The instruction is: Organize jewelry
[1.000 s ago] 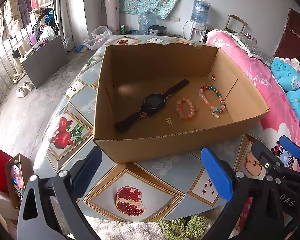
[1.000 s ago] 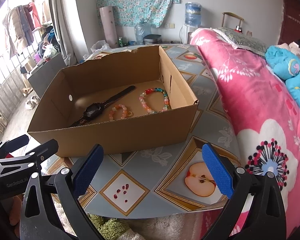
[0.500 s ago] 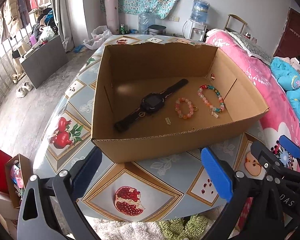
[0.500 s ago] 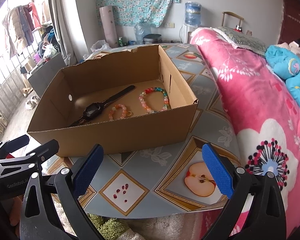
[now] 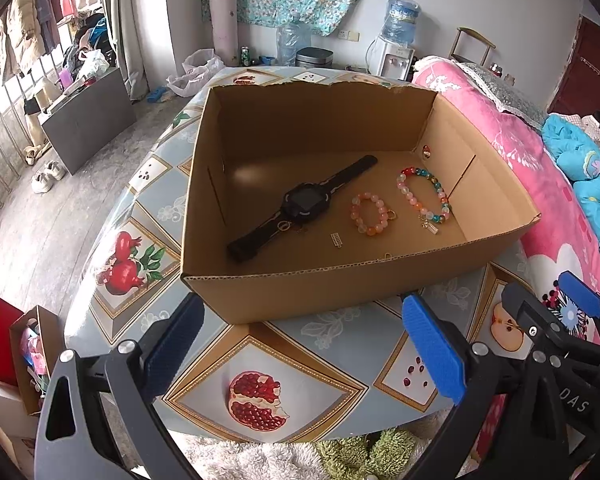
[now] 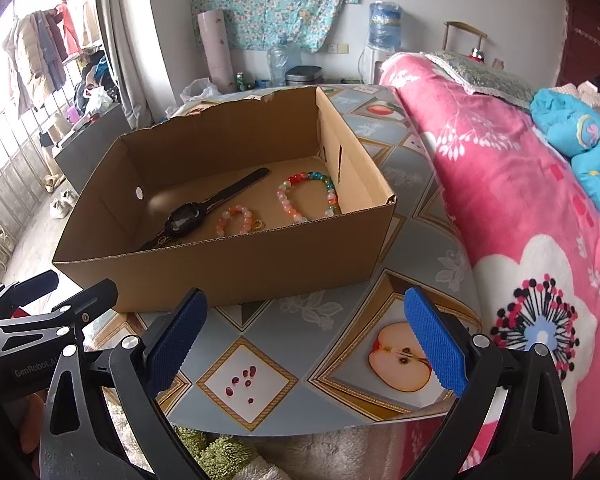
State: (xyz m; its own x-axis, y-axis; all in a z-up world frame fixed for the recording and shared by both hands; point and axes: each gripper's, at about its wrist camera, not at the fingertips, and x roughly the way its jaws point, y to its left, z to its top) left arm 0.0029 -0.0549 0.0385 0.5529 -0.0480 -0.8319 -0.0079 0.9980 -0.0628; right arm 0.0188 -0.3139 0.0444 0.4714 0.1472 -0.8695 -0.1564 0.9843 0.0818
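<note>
An open cardboard box point(image 5: 300, 292) point(image 6: 228, 272) stands on a table with a fruit-print cloth point(image 5: 260, 360) point(image 6: 300, 360). Inside lie a black watch point(image 5: 304, 206) point(image 6: 188, 216), a small pink-orange bead bracelet point(image 5: 370, 216) point(image 6: 236, 220), a larger multicoloured bead bracelet point(image 5: 424, 196) point(image 6: 308, 196), a tiny charm point(image 5: 337, 240) and a small red piece point(image 5: 427, 153) near the far corner. My left gripper point(image 5: 304, 352) and right gripper point(image 6: 306, 344) hover open and empty over the table's near edge, in front of the box. Each shows in the other's view.
A bed with a pink floral blanket point(image 6: 520, 200) runs along the table's right side. A shaggy green-white rug point(image 5: 340, 452) lies below the near edge. A small box with bags point(image 5: 24, 356) sits on the floor at left. A water dispenser point(image 5: 396, 40) stands by the far wall.
Both grippers stay open and almost still. The left wrist view has shifted very slightly, so the box appears a touch lower and nearer.
</note>
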